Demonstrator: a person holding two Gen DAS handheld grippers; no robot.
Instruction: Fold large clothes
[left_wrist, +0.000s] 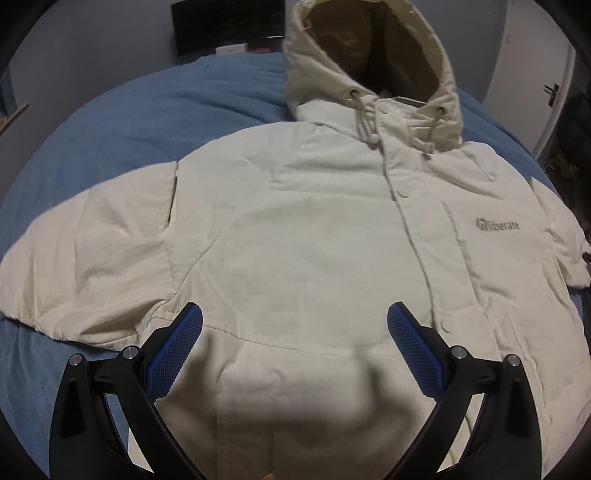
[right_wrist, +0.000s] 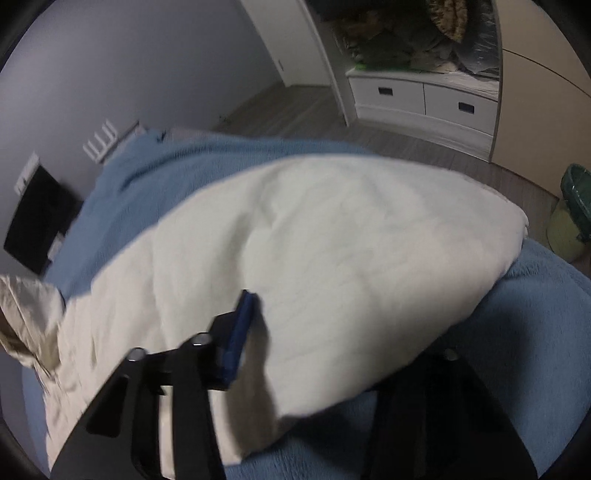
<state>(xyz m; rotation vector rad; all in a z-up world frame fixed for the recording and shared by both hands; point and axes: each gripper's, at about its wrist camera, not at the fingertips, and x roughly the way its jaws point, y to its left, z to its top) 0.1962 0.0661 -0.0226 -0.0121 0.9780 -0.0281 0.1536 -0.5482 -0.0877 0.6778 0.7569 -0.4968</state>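
A blue fleece blanket (left_wrist: 122, 122) covered the bed, and a cream hooded jacket (left_wrist: 303, 229) lay spread flat across it, front up, hood toward the top of the left wrist frame. Grey walls stood behind, with a dark screen (left_wrist: 225, 26) at upper left. The left gripper (left_wrist: 294, 334) hovered over the jacket's lower front, jaws wide apart, holding nothing. In the blurred right wrist view, the right gripper (right_wrist: 332, 343) straddled a jacket sleeve (right_wrist: 332, 251); one finger was hidden beneath the fabric, so I cannot tell whether it pinched. White drawers (right_wrist: 424, 96), wooden floor and a green bin (right_wrist: 576, 206) filled the upper right.
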